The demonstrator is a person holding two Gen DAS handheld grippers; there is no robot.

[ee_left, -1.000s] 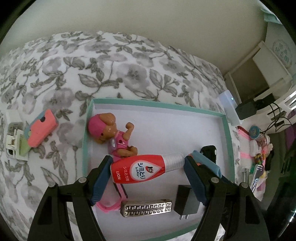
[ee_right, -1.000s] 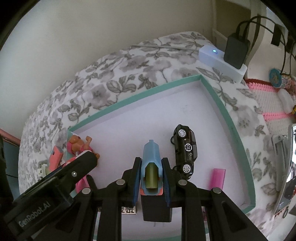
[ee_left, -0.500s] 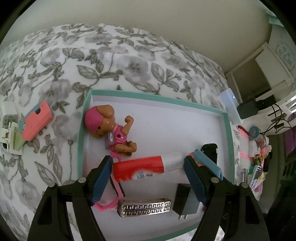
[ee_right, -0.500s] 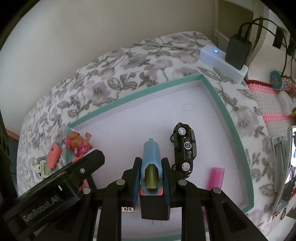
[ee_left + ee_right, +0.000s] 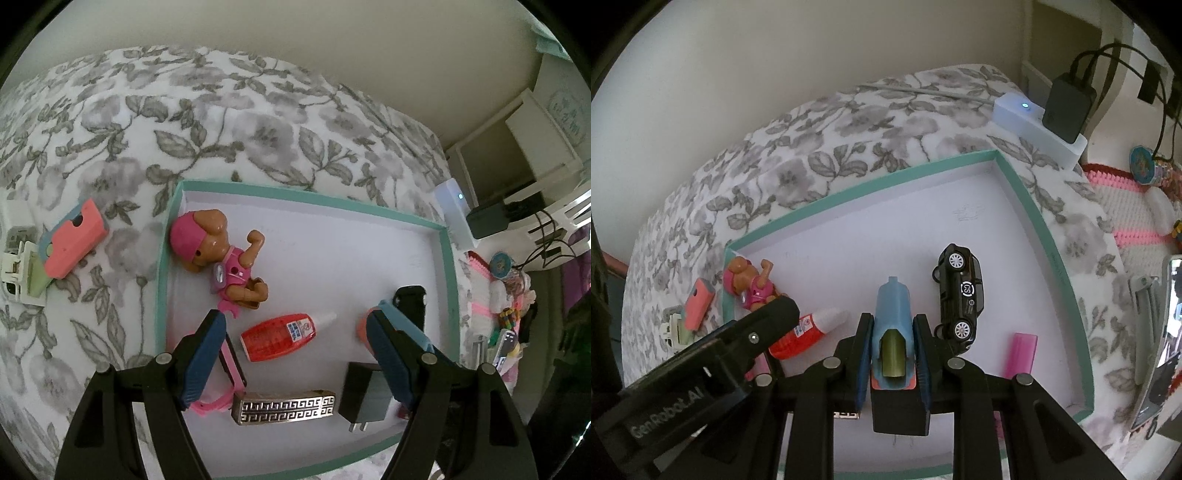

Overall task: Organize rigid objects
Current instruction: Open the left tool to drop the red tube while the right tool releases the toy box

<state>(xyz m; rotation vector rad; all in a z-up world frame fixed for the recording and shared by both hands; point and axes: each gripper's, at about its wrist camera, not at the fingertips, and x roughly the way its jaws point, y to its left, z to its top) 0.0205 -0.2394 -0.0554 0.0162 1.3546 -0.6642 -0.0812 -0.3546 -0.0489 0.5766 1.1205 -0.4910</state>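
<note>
Released since a second ago, the red tube (image 5: 279,341) now lies on the floor of the teal-rimmed tray (image 5: 168,254), below the wide-open left hand-held gripper (image 5: 299,354), untouched by its pads. Its long axis is seen running left-right, white cap toward the upper right. The blue toy piece (image 5: 892,321) is clamped by the right hand-held gripper (image 5: 892,363), nose pointing away.

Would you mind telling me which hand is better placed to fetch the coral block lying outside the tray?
Left: the left gripper has empty, open jaws and the coral block lies on its side, while the right gripper is shut on the blue toy.
</note>
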